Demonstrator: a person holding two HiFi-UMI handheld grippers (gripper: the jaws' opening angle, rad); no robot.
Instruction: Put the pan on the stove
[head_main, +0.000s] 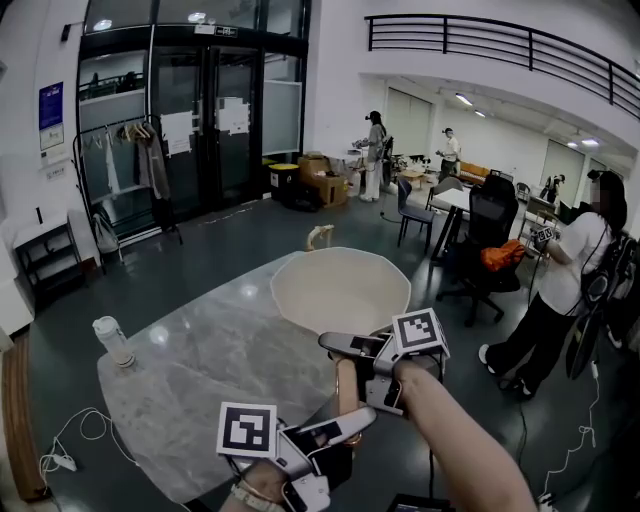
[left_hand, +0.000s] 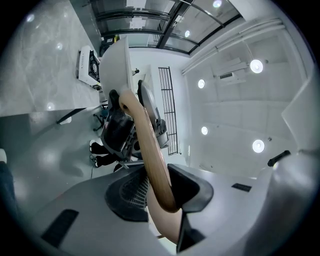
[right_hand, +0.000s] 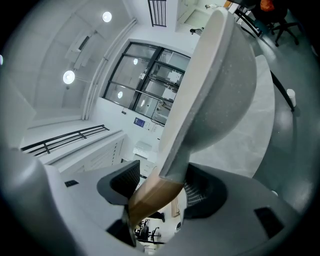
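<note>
The left gripper (left_hand: 159, 194) is clenched on the lower end of the wooden handle (head_main: 346, 388). The right gripper (right_hand: 158, 191) is clamped on the same handle where it joins the bowl. In the head view, the cream pan (head_main: 340, 290) is held at frame centre, over the marble table (head_main: 190, 370).

We see a cream pan (head_main: 340, 290), empty, wooden handle (head_main: 346, 385) pointing toward us, raised above the marble table (head_main: 190, 370), roughly level.

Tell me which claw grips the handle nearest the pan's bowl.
The right claw: it clamps the wooden handle where it meets the pan; the left claw holds farther back.
</note>
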